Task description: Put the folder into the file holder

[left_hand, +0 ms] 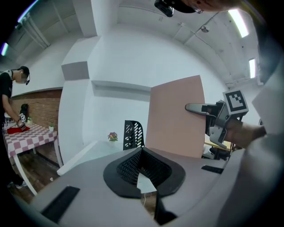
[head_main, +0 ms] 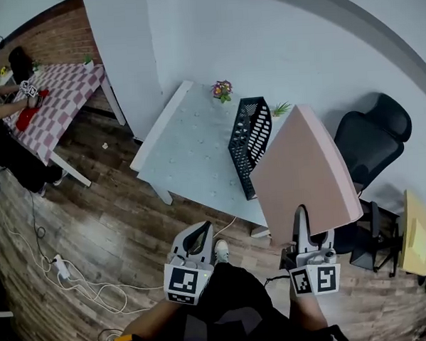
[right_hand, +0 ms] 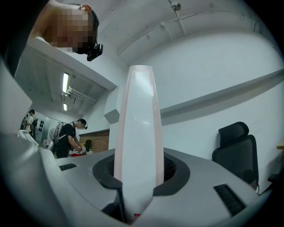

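In the head view my right gripper (head_main: 301,217) is shut on the lower edge of a large pink folder (head_main: 306,172), which it holds upright in the air just right of the white table (head_main: 187,150). The black perforated file holder (head_main: 251,144) stands on the table's right part, close to the folder's left side. In the right gripper view the folder (right_hand: 140,128) runs edge-on between the jaws. My left gripper (head_main: 204,227) hovers in front of the table, shut with nothing in it. In the left gripper view (left_hand: 142,151) the folder (left_hand: 175,117) and file holder (left_hand: 133,133) lie ahead.
A small flower pot (head_main: 221,90) and a green plant (head_main: 281,109) stand on the table's far side. A black office chair (head_main: 372,140) is to the right, with a yellow board (head_main: 415,230) beyond it. A person works at a checked table (head_main: 59,96) far left. Cables (head_main: 61,270) lie on the floor.
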The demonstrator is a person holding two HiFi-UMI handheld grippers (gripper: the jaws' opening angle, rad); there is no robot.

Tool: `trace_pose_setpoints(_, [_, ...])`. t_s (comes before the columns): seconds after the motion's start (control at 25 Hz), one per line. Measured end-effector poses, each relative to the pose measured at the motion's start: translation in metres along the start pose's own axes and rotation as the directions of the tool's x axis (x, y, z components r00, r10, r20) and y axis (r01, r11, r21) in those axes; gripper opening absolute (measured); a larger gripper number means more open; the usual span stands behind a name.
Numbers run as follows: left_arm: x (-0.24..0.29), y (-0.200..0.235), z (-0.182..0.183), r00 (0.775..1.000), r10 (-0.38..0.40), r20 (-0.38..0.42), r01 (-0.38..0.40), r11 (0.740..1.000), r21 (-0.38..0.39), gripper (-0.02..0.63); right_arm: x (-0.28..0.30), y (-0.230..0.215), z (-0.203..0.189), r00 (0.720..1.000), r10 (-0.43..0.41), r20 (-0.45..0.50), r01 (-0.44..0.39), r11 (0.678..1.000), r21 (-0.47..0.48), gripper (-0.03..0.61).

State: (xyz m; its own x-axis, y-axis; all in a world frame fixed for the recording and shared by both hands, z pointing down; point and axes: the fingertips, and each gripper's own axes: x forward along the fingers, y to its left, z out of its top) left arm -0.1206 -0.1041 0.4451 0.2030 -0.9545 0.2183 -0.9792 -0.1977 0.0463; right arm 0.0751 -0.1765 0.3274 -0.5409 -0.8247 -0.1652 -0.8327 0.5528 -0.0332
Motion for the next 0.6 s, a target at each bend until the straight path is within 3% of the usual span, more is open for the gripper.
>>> trace_pose_setpoints(0.6, [0.124,0.052,0.030,0.997,0.062,-0.052,-0.061,0.997,0.037,0.008,0.142,-0.048,-0.030,0.998,0.049,0.031,-0.050,0.998,0.041,0.138])
